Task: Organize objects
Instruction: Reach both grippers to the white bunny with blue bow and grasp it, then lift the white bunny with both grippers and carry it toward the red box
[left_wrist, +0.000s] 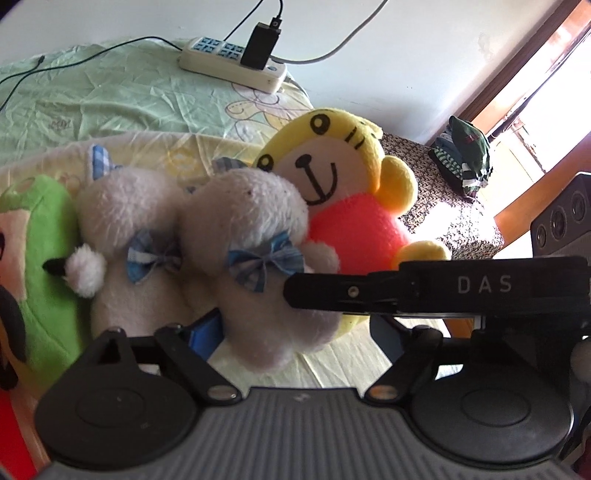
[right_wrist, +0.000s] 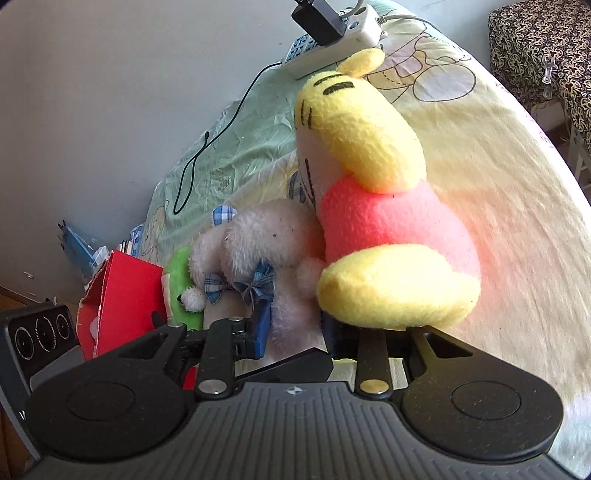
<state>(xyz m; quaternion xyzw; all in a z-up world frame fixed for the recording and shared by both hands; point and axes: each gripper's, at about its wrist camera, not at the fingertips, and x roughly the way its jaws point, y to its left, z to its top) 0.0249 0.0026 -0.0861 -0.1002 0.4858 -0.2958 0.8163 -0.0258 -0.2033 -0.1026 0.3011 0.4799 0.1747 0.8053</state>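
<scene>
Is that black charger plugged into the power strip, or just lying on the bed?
Plugged in. The black charger stands upright on the white power strip, seated on its socket face, with its cable running off the top.

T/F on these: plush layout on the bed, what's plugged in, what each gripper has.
1. The yellow plush wears a red shirt. True.
2. The white plush has red bows. False: its bows are blue checked.
3. A black charger sits in the power strip. True.
4. The white plush and the yellow plush lie far apart. False: they press against each other, with a green plush on the white one's other side.
5. The right gripper is at the yellow plush's base. True: a finger sits on each side of it.
6. The power strip lies on the floor. False: it rests on the bedsheet.
</scene>
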